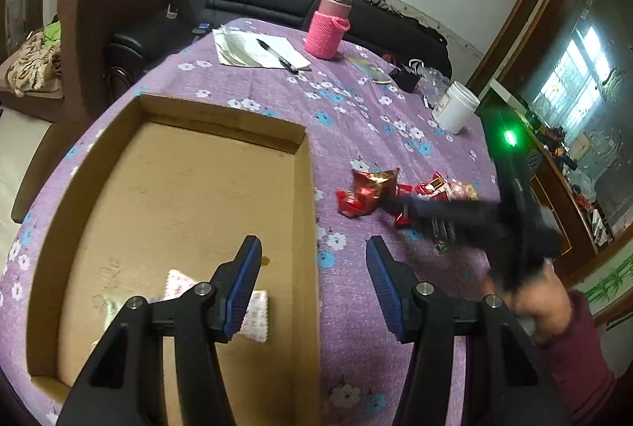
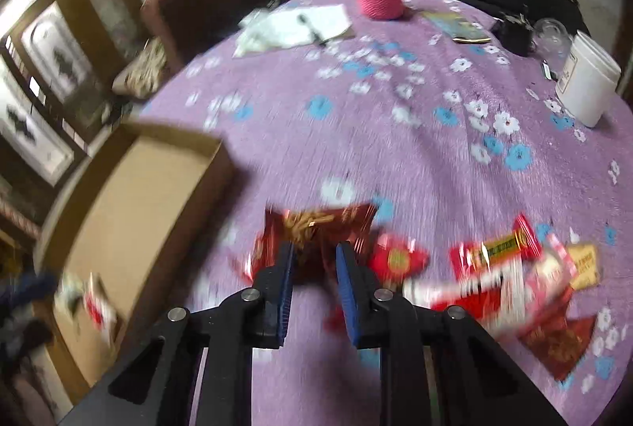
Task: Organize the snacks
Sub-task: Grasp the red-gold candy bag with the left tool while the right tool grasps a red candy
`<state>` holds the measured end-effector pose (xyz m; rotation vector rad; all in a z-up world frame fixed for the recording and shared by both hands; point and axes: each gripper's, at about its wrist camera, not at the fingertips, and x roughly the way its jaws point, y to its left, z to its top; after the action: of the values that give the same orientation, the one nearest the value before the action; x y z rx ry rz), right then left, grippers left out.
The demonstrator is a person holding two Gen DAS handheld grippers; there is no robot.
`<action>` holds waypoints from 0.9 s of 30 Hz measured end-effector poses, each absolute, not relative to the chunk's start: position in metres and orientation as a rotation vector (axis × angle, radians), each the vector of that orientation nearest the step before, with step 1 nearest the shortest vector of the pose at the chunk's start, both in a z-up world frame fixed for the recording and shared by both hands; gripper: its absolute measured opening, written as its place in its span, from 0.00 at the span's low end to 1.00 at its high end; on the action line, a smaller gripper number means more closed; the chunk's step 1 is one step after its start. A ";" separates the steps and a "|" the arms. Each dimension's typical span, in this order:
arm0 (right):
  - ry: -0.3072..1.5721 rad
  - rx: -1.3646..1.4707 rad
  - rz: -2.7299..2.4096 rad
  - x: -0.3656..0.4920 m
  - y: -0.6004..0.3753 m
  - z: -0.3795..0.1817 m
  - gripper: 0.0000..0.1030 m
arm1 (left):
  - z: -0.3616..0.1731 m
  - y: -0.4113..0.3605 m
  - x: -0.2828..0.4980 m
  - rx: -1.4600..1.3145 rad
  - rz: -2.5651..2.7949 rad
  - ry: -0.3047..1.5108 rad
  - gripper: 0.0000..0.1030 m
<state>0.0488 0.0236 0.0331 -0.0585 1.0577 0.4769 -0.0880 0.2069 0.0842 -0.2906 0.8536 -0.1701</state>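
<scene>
Red snack packet (image 2: 316, 240) sits pinched in right hand-held gripper (image 2: 314, 259); left hand-held gripper (image 1: 312, 263) gapes empty.

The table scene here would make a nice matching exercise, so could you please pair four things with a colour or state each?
Things:
1. cardboard box
2. flask sleeve
3. left hand-held gripper
4. white jar

Descriptions:
A. knitted, pink
B. standing upright near the table's far right edge
C. open, above the box wall
D. holds a pale patterned packet

Pairs: 1-D, 2-A, 3-C, 4-B
</scene>
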 end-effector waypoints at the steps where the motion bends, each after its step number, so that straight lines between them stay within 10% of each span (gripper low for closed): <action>1: 1.101 -0.067 0.508 0.041 0.022 0.028 0.23 | 0.084 0.204 -0.085 -0.285 -0.176 0.858 0.52; 18: 0.978 0.058 0.390 0.040 -0.013 0.023 0.42 | 0.075 0.144 0.034 -0.150 -0.267 0.950 0.54; 21: 0.988 0.052 0.385 0.043 -0.011 0.015 0.21 | 0.066 0.132 0.046 -0.091 -0.286 0.973 0.57; 27: 0.984 0.066 0.385 0.024 -0.027 0.016 0.20 | 0.048 0.104 0.063 0.049 -0.327 1.008 0.57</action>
<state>0.0241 -0.0269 0.0156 0.0663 0.9839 0.3851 0.0626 0.1038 0.0478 0.0487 1.0081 -0.3267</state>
